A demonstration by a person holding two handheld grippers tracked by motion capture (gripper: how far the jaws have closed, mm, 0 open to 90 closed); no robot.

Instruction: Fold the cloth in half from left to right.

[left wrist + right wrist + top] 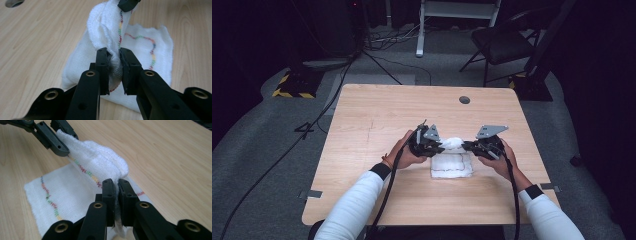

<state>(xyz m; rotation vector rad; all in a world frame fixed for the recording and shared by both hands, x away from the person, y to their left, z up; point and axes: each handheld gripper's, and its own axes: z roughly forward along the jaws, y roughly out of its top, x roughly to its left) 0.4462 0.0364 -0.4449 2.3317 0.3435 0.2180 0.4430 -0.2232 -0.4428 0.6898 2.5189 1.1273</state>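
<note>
White cloth [452, 162] lies nr table [377, 110] front-centre, far edge pinched up by left gripper [114, 58] & right gripper [117, 185]. Fold step underway, prob.; edge to be carried twd near hem next, kept level.

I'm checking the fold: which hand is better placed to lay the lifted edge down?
Neither clearly: the left tool and right tool each pinch one end of the white cloth's raised edge, so both should probably lower together.

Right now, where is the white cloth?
In the high view, the white cloth lies at the table's centre-right, its far edge pinched between left gripper and right gripper.
</note>
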